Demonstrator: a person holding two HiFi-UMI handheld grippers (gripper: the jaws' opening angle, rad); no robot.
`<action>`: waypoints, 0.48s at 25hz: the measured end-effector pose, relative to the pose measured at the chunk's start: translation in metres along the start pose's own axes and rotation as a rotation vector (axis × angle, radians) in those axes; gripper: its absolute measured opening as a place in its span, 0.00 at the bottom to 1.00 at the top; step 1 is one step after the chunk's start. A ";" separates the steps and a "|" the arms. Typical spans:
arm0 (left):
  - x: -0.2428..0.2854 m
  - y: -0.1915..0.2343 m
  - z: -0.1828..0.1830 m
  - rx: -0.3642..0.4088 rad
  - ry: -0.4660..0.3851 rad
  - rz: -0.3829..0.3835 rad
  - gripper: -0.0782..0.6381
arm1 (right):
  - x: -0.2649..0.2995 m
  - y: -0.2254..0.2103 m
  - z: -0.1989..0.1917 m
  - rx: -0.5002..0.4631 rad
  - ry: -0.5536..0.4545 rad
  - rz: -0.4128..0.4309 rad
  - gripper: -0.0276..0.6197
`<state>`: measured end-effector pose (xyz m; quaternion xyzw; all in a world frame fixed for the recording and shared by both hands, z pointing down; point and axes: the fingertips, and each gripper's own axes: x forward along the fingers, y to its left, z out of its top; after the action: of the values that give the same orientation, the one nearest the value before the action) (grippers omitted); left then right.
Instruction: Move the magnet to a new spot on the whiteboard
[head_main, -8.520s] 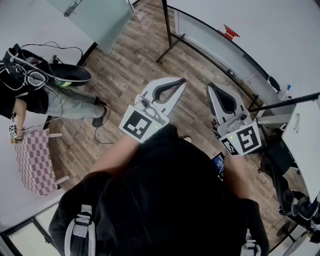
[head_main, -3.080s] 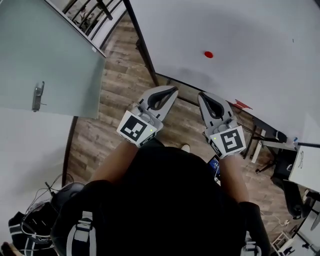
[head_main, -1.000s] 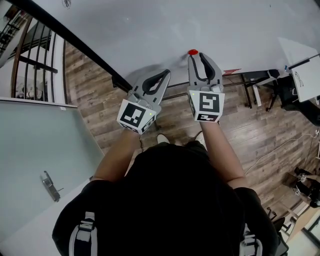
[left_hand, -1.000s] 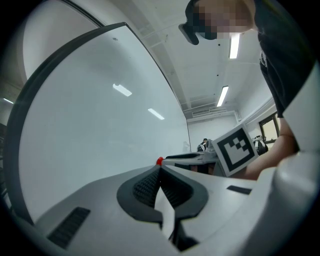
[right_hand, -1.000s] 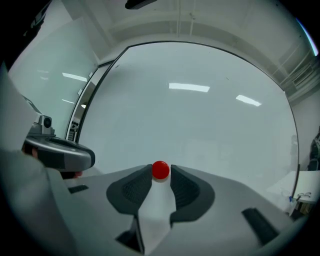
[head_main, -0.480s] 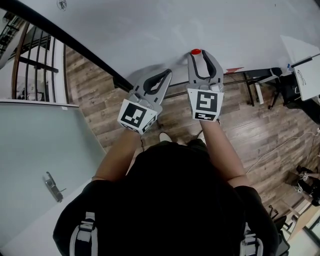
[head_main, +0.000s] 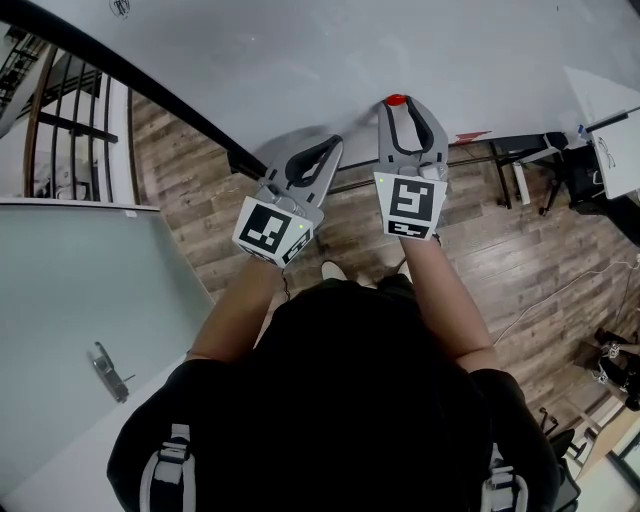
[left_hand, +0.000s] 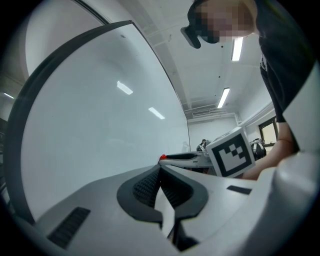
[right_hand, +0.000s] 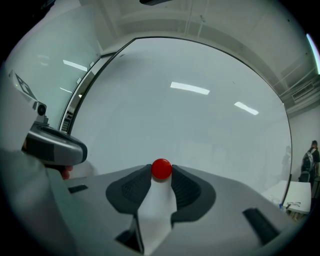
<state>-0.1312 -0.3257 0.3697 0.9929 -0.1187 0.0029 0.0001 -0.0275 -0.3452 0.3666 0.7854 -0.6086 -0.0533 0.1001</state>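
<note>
A small red round magnet (head_main: 396, 100) sticks to the whiteboard (head_main: 300, 50). My right gripper (head_main: 397, 104) points at the board with the magnet between its fingertips. In the right gripper view the magnet (right_hand: 161, 168) fills the gap at the tips of the right gripper (right_hand: 161, 173); its jaws have just been closing and both tips touch it. My left gripper (head_main: 335, 142) hangs lower left, short of the board, shut with nothing in it. In the left gripper view its tips (left_hand: 160, 169) meet, and the magnet (left_hand: 162, 158) shows beyond.
The whiteboard's dark frame (head_main: 150, 90) runs diagonally at the left, above a wooden floor (head_main: 330, 220). A railing (head_main: 50, 130) and a glass door with a handle (head_main: 105, 372) are at the left. A stand (head_main: 520, 150) and a white desk (head_main: 612, 140) are at the right.
The person came up to the whiteboard. In the last second the right gripper's tips came around the magnet, which lay just left of them before. The left gripper has stayed put.
</note>
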 end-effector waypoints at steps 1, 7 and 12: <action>0.000 -0.001 0.000 0.001 0.001 -0.002 0.11 | 0.000 0.001 -0.002 -0.003 0.005 0.003 0.23; -0.004 0.001 0.001 0.005 0.002 0.005 0.11 | -0.001 0.002 0.001 0.001 0.009 0.011 0.23; -0.006 0.003 0.003 0.001 -0.004 0.021 0.11 | -0.007 0.001 0.009 -0.008 -0.011 0.028 0.23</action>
<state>-0.1378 -0.3270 0.3666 0.9916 -0.1292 0.0011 -0.0008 -0.0325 -0.3393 0.3576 0.7762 -0.6196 -0.0586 0.1006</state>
